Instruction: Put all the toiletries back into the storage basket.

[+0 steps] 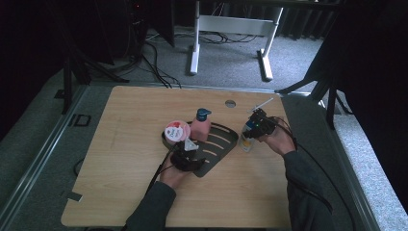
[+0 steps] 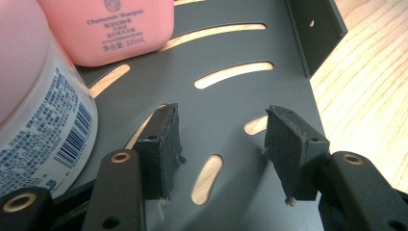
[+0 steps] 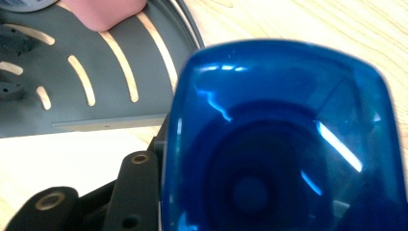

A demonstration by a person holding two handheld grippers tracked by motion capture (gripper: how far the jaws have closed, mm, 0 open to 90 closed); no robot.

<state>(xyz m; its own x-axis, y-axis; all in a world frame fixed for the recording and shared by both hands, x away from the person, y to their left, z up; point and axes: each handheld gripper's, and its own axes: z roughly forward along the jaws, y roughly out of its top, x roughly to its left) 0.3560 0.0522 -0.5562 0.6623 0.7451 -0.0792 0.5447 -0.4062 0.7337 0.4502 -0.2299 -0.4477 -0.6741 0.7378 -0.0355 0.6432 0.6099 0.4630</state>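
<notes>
Blue-capped bottle [image 1: 247, 136] is standing on the table [image 1: 125, 144] beside the tray [image 1: 222, 144], the right claw [image 1: 251, 126] gripping its cap, while the left claw [image 2: 219, 144] is hovering open over the tray; a loose grip risks tipping it.
</notes>
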